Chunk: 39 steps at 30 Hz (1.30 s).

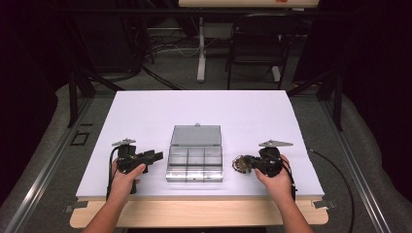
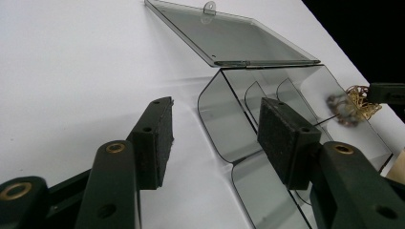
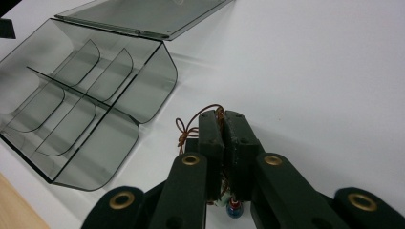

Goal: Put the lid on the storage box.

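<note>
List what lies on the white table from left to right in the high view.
left gripper → open clear compartment box → tangle of jewellery → right gripper, shut on that jewellery.

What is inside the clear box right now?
The clear box lies open with its lid folded back, and its compartments look empty. The jewellery is outside on the table, pinched by the right gripper; beads beneath the jaws are mostly covered.

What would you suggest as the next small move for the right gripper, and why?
Probably lift and carry it toward the clear box. The right gripper is shut on the tangled jewellery, which lies on the table just beside the box, whose lid is open and whose compartments look empty.
</note>
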Each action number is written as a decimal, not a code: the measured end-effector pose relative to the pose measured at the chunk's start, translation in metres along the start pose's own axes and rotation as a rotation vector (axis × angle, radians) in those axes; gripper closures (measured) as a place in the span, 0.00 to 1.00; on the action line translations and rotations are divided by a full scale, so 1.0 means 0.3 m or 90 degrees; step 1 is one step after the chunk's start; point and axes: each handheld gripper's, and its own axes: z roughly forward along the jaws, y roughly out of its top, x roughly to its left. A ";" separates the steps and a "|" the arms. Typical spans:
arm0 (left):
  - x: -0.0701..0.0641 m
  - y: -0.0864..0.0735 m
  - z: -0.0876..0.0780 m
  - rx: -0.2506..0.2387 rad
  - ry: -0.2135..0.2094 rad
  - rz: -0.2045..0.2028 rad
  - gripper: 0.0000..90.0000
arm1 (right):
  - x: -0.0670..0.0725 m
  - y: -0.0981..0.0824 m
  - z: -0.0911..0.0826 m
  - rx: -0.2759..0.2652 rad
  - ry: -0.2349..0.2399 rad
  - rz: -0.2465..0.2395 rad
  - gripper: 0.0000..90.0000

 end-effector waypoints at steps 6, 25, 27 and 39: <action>0.001 0.000 -0.001 -0.002 0.001 -0.002 0.52 | 0.018 0.013 -0.021 -0.011 0.005 -0.009 0.96; 0.004 0.001 -0.002 -0.004 0.005 -0.004 0.52 | 0.034 0.045 -0.079 -0.049 0.006 -0.025 0.96; 0.005 0.001 -0.002 -0.003 0.005 -0.003 0.52 | 0.044 0.055 -0.087 -0.055 0.011 -0.025 0.96; 0.006 0.001 -0.004 -0.003 0.005 -0.004 0.52 | 0.116 0.108 -0.097 -0.058 0.030 -0.062 0.96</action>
